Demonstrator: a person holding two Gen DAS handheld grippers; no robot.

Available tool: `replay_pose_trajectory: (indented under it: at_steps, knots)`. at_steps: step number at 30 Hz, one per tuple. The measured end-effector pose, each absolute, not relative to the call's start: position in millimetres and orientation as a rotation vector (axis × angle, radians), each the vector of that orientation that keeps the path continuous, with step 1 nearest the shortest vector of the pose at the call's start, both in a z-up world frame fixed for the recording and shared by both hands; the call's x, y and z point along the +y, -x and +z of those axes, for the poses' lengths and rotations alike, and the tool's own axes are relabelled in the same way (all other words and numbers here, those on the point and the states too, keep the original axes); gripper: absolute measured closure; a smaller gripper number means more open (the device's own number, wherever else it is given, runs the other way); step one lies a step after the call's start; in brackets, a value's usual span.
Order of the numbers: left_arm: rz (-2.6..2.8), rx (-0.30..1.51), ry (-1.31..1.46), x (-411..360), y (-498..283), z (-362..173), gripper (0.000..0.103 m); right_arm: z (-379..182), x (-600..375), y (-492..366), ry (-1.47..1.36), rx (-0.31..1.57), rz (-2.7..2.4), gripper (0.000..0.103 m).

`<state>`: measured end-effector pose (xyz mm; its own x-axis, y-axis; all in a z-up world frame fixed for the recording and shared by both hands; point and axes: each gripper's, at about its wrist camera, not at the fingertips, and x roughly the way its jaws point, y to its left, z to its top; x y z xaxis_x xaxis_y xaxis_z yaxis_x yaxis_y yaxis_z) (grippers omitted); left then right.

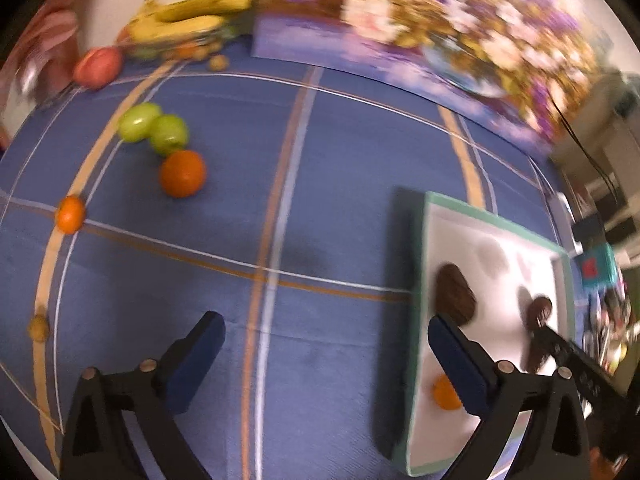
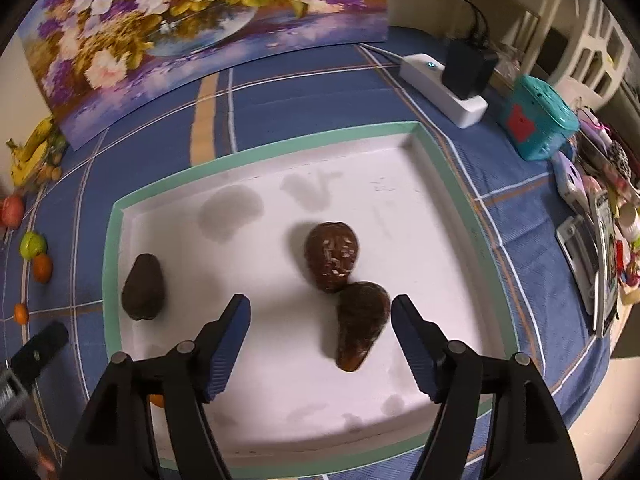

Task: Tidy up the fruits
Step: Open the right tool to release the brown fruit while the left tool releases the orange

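A white tray with a green rim point(image 2: 248, 152) holds three dark brown avocados: one at the left point(image 2: 143, 288), one in the middle point(image 2: 331, 256), one touching it nearer me point(image 2: 360, 322). A small orange point(image 1: 445, 394) lies in the tray's near corner. My right gripper point(image 2: 320, 344) is open and empty above the tray, jaws either side of the nearest avocado. My left gripper point(image 1: 326, 364) is open and empty over the blue cloth, left of the tray point(image 1: 420, 280). Two green apples point(image 1: 154, 128), an orange point(image 1: 183, 173) and a mandarin point(image 1: 71, 214) lie on the cloth.
A red apple point(image 1: 98, 66), bananas point(image 1: 188, 16) and small nuts sit at the far left. A floral painting point(image 2: 180, 28) leans at the back. A power strip with charger point(image 2: 448, 84), a teal box point(image 2: 536, 120) and clutter line the right edge.
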<state>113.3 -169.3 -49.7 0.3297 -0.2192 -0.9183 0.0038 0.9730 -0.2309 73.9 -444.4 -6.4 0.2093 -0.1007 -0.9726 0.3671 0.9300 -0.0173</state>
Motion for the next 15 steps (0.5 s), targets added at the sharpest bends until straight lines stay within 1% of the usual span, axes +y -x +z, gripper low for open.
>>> replay_pose_trajectory:
  at_steps: [1, 5, 6, 7, 9, 15]
  knots:
    - [-0.124, 1.223, 0.212, -163, -113, -50, 0.0, -6, -443, -75, -0.232, 1.321, -0.323, 0.016]
    - [-0.056, 1.201, 0.234, -145, -115, -49, 0.0, -5, -435, -77, -0.202, 1.307, -0.294, 0.015]
    - [-0.045, 1.198, 0.238, -142, -116, -48, 0.0, -5, -433, -77, -0.201, 1.302, -0.289, 0.012]
    - [-0.035, 1.193, 0.243, -139, -116, -48, 0.0, -5, -432, -78, -0.205, 1.296, -0.287, 0.006]
    - [-0.021, 1.184, 0.247, -132, -117, -48, 0.0, -4, -430, -78, -0.217, 1.278, -0.282, 0.004]
    - [0.008, 1.142, 0.223, -123, -119, -43, 0.0, 4, -422, -81, -0.205, 1.214, -0.26, 0.004]
